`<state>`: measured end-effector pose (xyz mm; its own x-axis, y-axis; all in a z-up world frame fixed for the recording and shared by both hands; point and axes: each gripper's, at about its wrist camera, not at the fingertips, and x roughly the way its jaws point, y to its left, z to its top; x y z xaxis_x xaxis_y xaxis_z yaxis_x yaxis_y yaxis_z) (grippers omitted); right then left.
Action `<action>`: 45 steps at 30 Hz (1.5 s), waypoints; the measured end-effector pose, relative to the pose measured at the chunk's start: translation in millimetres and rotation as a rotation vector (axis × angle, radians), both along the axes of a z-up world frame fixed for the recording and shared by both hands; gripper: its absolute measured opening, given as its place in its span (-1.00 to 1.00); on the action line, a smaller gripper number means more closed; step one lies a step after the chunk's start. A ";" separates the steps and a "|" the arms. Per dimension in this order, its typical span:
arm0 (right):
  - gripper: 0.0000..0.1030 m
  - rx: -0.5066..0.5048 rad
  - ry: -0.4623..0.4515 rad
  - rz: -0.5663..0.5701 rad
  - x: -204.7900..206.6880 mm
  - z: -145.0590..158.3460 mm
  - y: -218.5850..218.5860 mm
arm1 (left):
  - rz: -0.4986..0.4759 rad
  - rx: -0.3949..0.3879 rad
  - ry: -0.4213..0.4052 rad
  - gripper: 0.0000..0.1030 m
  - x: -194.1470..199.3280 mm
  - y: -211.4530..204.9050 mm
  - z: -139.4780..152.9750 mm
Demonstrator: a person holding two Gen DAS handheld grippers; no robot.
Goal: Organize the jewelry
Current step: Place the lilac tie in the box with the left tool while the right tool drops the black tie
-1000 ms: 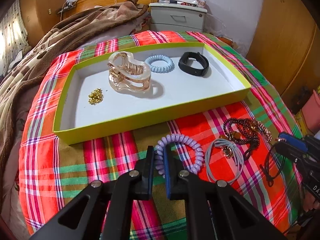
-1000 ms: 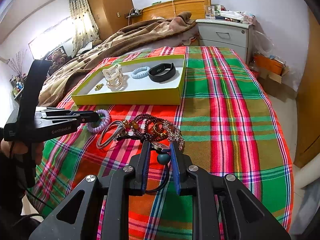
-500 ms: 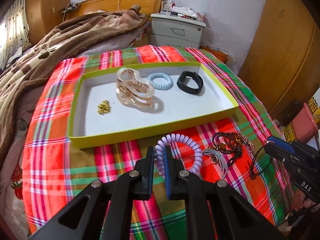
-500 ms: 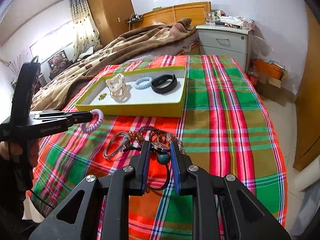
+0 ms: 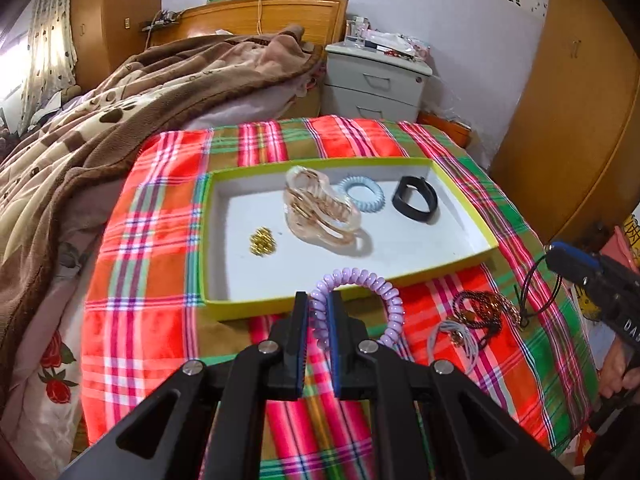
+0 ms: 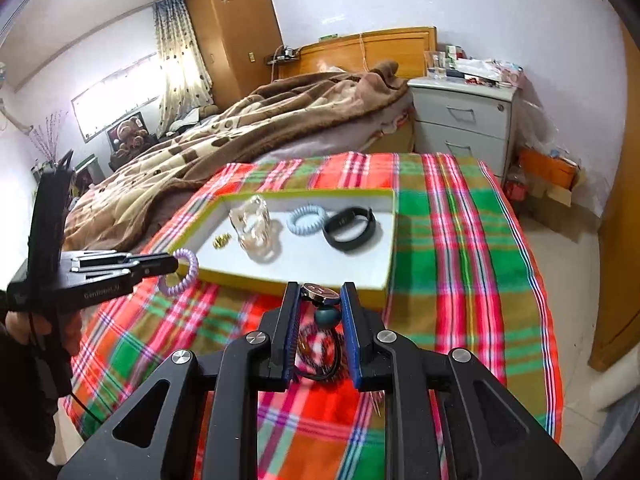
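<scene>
My left gripper (image 5: 319,304) is shut on a purple coil hair tie (image 5: 376,280) and holds it above the bedspread, near the front edge of the yellow-green tray (image 5: 280,304). It also shows in the right wrist view (image 6: 182,272). My right gripper (image 6: 320,300) is shut on a pendant necklace (image 6: 320,294) with a teal bead and black cord, lifted above the bed. The tray holds a clear claw clip (image 5: 320,212), a blue coil tie (image 5: 362,194), a black band (image 5: 416,200) and gold beads (image 5: 262,242).
A dark bead bracelet (image 5: 482,308) and a grey elastic tie (image 5: 456,338) lie on the plaid bedspread (image 5: 140,280) right of my left gripper. A brown blanket (image 5: 120,112) is piled at left. A grey nightstand (image 6: 460,120) stands behind the bed.
Both grippers have risen from the bedspread, lifting the purple coil tie and the pendant necklace. The tray now looks farther below.
</scene>
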<state>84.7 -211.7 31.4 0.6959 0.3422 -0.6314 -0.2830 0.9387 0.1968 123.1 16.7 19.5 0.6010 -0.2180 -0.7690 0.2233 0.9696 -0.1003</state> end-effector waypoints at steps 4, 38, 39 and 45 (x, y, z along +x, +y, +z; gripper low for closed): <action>-0.60 0.011 0.000 0.012 20.6 5.5 5.0 | 0.016 0.001 -0.007 -0.81 7.9 8.3 3.0; -0.60 -0.003 0.190 0.032 141.5 -49.5 44.6 | 0.057 0.028 0.096 -0.81 78.7 22.9 -43.9; -0.60 -0.009 0.191 0.031 141.5 -50.4 44.4 | 0.059 0.034 0.099 -0.81 78.6 22.8 -44.9; -0.60 -0.034 0.198 0.038 142.7 -55.3 46.2 | 0.069 0.039 0.112 -0.80 78.5 23.6 -48.5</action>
